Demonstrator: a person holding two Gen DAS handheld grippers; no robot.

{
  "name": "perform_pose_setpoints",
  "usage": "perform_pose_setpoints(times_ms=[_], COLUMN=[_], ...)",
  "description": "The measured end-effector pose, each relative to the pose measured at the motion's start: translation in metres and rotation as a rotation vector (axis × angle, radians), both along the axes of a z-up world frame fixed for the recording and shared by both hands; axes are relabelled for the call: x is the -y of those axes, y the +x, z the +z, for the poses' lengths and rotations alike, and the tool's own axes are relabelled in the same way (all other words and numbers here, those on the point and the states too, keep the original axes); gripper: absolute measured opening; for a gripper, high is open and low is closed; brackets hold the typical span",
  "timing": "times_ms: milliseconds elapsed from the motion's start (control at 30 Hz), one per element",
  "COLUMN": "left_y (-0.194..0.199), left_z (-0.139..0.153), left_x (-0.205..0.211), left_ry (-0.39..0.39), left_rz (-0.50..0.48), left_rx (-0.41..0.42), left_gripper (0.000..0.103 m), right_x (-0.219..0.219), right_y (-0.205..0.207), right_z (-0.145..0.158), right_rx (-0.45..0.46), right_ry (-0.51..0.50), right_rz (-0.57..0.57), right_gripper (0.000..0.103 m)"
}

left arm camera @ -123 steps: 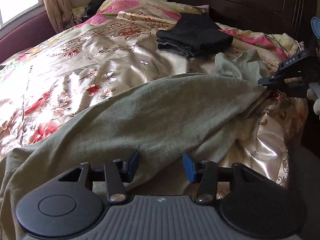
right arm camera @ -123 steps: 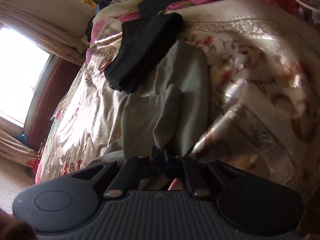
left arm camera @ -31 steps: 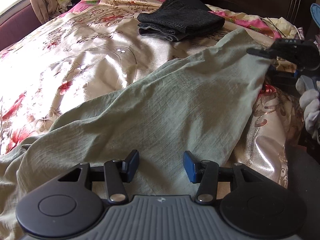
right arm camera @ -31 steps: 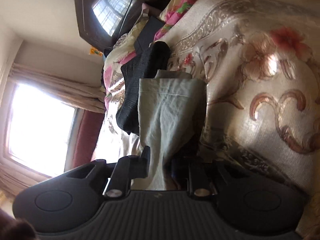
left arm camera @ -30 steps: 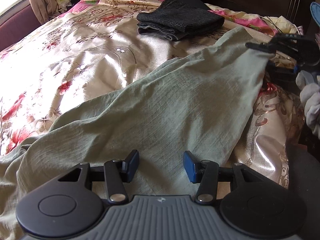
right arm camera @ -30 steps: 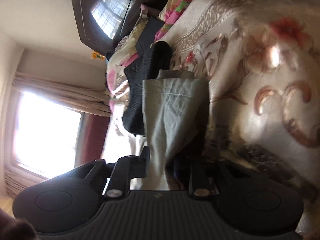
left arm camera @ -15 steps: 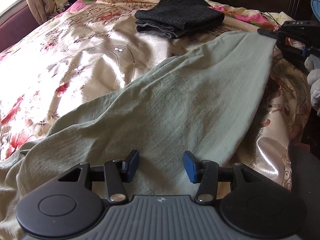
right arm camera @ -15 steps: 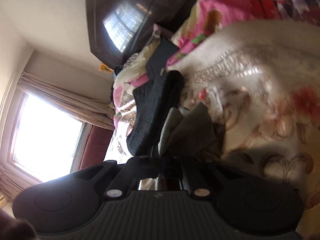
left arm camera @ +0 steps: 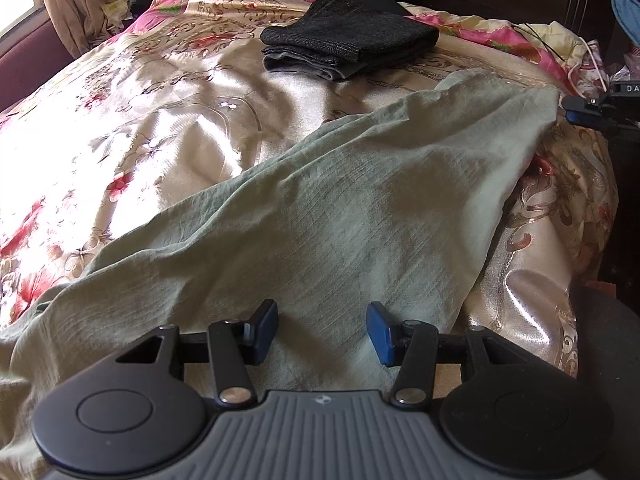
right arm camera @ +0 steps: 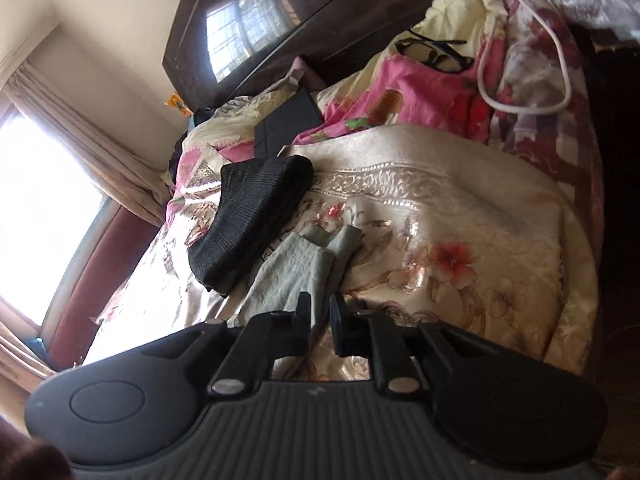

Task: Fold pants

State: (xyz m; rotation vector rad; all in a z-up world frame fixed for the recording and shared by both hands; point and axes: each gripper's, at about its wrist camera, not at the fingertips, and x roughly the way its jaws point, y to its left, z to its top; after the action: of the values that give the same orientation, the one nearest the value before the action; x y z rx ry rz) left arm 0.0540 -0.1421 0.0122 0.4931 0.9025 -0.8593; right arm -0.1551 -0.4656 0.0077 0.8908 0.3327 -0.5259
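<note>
L gripper (left arm camera: 322, 330): jaws abt half apart, nothing pinched; blue pads hover just over the pants' cloth, can't tell if they touch it.
R gripper (right arm camera: 319, 316): jaws opening, narrow gap; cloth lies just beyond/below the tips, none seen between pads, so released. In the left wrist view its tips sit just beside the raised far corner of the pants, apart from it.
Pants (left arm camera: 340, 208): grey-green, spread across the bed (left arm camera: 120, 128) diagonally, near end bunched at lower left, far end w/ hem (right arm camera: 312, 256) lying next to the dark folded stack (left arm camera: 348, 42).
Other: glasses (right arm camera: 434, 54) & white cable (right arm camera: 560, 60) up by the pillows, well apart from the work.
Step (judged): laying out/straightening before the 1st fold; the R end looks just let go, no fold made yet.
Next move needs: L gripper to close on the near cloth under its pads; R to re-grip the far hem edge squarely, both layers; then bring one end over the other w/o dragging the satin cover.
Risk: thin cloth slips from a shallow pinch; hem end is already doubled over, may fold crooked.
</note>
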Motion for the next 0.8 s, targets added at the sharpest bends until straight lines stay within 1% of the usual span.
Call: perform_pose_setpoints(times_ms=[67,100,167,267,333,433,500,533,567,633,667,700,733,800], left_y=[-0.001,-0.001,0.000,0.001,0.001,0.000,0.000,0.000,0.000,0.001,0.001,0.001,0.001,0.002], left_z=[0.000,0.001,0.003,0.003,0.005,0.006,0.005,0.004,0.004,0.004,0.003,0.004,0.004,0.005], left_x=[0.002,0.003,0.004,0.007,0.009,0.012,0.015,0.015,0.015,0.016,0.017,0.017,0.017,0.017], left_ry=[0.005,0.003,-0.010,-0.013,-0.022,-0.032,-0.033,-0.036,-0.042,-0.050,-0.050,-0.050,-0.052,-0.055], left_rz=[-0.004,-0.003,-0.001,-0.001,-0.004,-0.017,-0.019,-0.019,-0.019,-0.017,-0.018,-0.019,-0.019,-0.018], left_rx=[0.005,0.005,-0.004,-0.002,-0.003,-0.004,0.000,-0.001,-0.004,-0.014,-0.016,-0.016,-0.016,-0.017], left_gripper=[0.062,0.062,0.062,0.062,0.062,0.062,0.062,0.062,0.062,0.062,0.062,0.062,0.062,0.062], right_x=[0.001,0.002,0.002,0.005,0.008,0.015,0.024,0.025,0.024,0.016,0.012,0.008,0.006,0.005], right_y=[0.006,0.008,0.016,0.031,0.032,0.024,0.021,0.019,0.017,0.019,0.022,0.028,0.033,0.039], right_z=[0.004,0.006,0.010,0.009,0.011,0.020,0.023,0.024,0.025,0.024,0.022,0.020,0.016,0.009], right_rx=[-0.009,-0.020,-0.014,-0.049,-0.046,-0.006,-0.014,-0.013,-0.013,-0.049,-0.081,-0.120,-0.139,-0.128], right_ry=[-0.038,-0.046,-0.059,-0.084,-0.086,-0.106,-0.110,-0.103,-0.097,-0.117,-0.138,-0.163,-0.160,-0.121], right_rz=[0.008,0.008,0.033,0.070,0.055,0.027,-0.003,-0.002,0.012,0.033,0.049,0.058,0.064,0.092], right_gripper=[0.022,0.022,0.022,0.001,0.001,0.001,0.001,0.003,0.008,0.011,0.018,0.031,0.034,0.031])
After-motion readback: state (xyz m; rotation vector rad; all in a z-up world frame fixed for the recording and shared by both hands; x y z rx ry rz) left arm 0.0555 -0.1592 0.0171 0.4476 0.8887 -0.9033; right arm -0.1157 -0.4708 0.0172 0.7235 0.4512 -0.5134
